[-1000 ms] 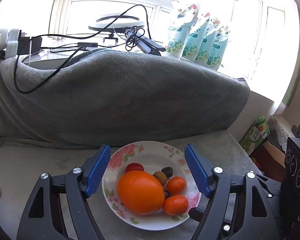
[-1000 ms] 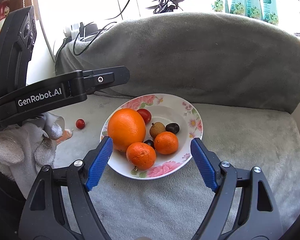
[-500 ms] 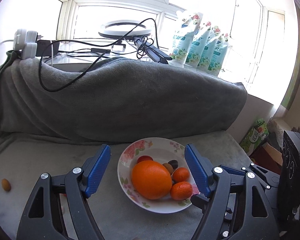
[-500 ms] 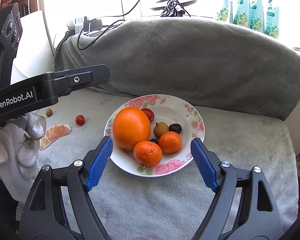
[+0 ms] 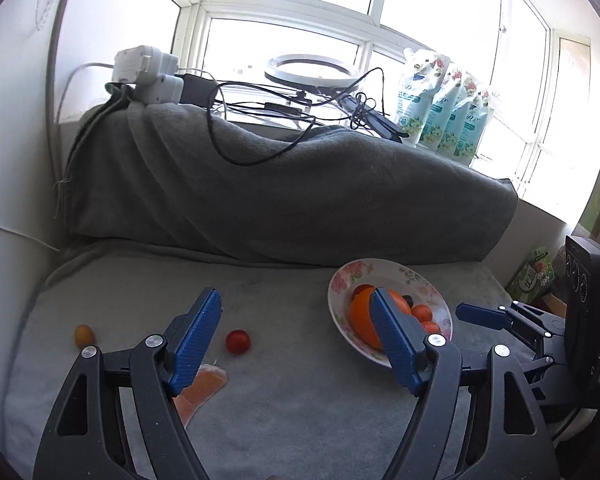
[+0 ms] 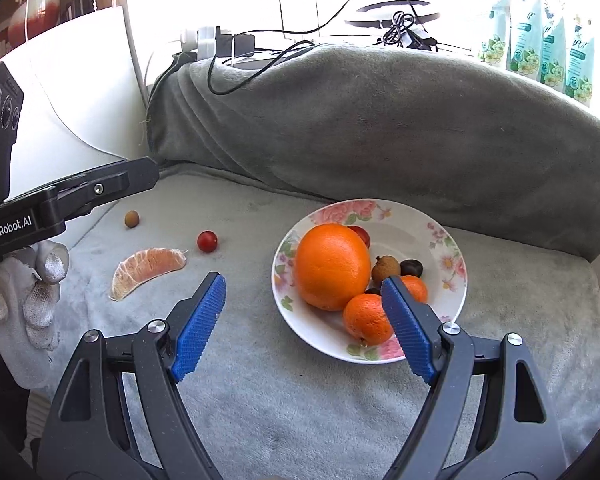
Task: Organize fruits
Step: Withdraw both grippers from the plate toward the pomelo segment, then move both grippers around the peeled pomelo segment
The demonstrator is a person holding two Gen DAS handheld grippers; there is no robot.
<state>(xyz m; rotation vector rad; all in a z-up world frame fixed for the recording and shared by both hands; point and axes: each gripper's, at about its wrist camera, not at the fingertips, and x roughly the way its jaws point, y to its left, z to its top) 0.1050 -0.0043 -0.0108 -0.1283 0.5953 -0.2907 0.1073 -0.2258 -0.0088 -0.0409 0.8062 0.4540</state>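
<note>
**Collecting the loose fruit: approach to the cloth-side pieces**

Left gripper (image 5: 296,340): jaws spread wide, nothing between the pads, poised above the grey cloth (image 5: 300,400). Right gripper (image 6: 304,326): jaws likewise spread and empty, parked at the near edge of the floral plate (image 6: 440,220). Plate already loaded: large orange (image 6: 332,266), two small mandarins (image 6: 366,318), a brown longan-like fruit (image 6: 386,268), a dark fruit, a red one behind the orange.

Loose pieces, left wrist view: cherry tomato (image 5: 238,341) at 12 o'clock from the left fingertip; orange segment (image 5: 204,388) partly hidden under that fingertip; small yellow-brown fruit (image 5: 84,334) far out at 9 o'clock.

Likely next target: the tomato, nearest the open jaws. Best handled by centring it between the pads before lowering, closing slowly and lightly to avoid squashing or rolling. Segment soft: grip across the thick middle. Release low over a bare patch of plate, at 2 o'clock from the orange.
</note>
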